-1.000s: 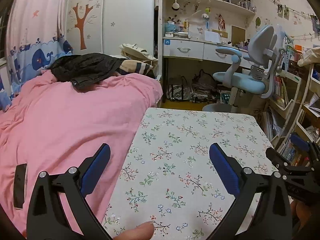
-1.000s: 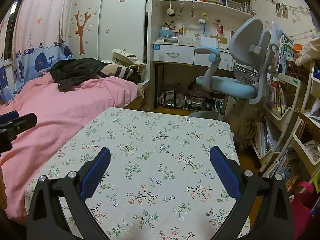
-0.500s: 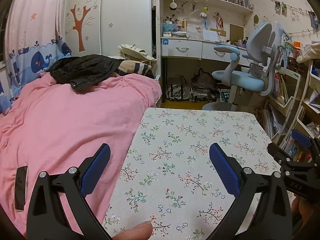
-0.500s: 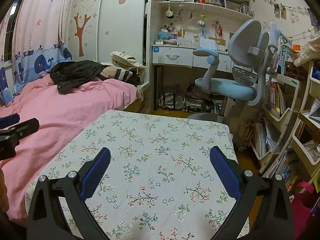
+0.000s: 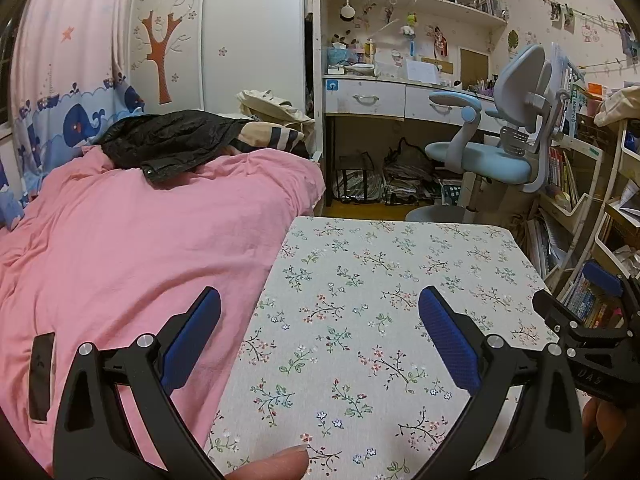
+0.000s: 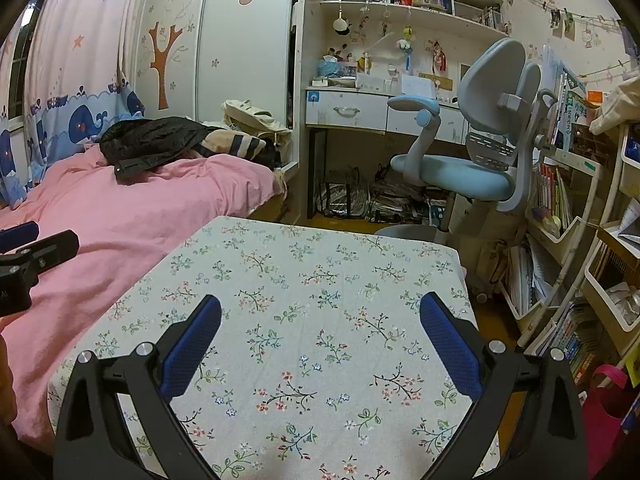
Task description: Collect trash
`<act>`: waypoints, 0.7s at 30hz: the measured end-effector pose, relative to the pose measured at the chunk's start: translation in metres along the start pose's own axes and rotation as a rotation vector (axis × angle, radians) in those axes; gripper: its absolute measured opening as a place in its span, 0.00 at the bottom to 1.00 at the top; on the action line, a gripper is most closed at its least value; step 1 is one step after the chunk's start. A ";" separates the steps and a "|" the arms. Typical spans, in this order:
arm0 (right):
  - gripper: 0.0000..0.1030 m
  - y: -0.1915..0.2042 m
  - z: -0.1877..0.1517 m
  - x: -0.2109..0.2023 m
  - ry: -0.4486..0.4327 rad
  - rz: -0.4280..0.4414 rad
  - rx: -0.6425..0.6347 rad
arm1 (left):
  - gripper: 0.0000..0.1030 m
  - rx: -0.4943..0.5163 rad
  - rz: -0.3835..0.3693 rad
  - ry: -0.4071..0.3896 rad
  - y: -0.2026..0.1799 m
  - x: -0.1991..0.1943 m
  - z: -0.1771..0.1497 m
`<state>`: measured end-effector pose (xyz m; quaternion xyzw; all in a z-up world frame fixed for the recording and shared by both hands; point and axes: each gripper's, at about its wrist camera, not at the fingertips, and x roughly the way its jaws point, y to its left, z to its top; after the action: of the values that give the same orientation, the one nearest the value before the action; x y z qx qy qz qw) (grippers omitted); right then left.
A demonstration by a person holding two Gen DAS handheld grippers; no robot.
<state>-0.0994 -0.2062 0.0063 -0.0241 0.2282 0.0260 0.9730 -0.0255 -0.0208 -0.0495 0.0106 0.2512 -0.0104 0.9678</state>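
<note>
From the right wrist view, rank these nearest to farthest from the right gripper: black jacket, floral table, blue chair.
1. Floral table, directly under the right gripper.
2. Blue chair, beyond the table, right.
3. Black jacket, far left on the bed.

My left gripper [image 5: 320, 332]: black plastic frame w/ triangular cut-outs, two fingers [image 5: 192, 336] faced w/ textured blue pads, silver screws at the pivots. A fingertip [image 5: 276, 465] shows at the bottom edge of the left wrist view. My right gripper [image 6: 320, 336]: same build, black arms, blue pads [image 6: 450, 348], silver screw heads. Seen from the left cam, its body carries white lettering, approx. "DAS"; can't read more.
</note>
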 end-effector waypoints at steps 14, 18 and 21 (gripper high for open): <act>0.93 -0.022 -0.017 0.047 0.189 0.014 0.077 | 0.93 -0.077 -0.004 -0.007 0.015 0.009 -0.002; 0.93 -0.037 -0.026 0.081 0.288 -0.010 0.085 | 0.93 -0.053 -0.018 0.017 0.013 0.014 -0.002; 0.93 -0.053 -0.036 0.111 0.384 0.010 0.139 | 0.93 -0.026 -0.003 0.038 0.008 0.017 -0.002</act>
<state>-0.0130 -0.2564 -0.0736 0.0396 0.4109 0.0098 0.9108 -0.0111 -0.0128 -0.0598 -0.0023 0.2697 -0.0085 0.9629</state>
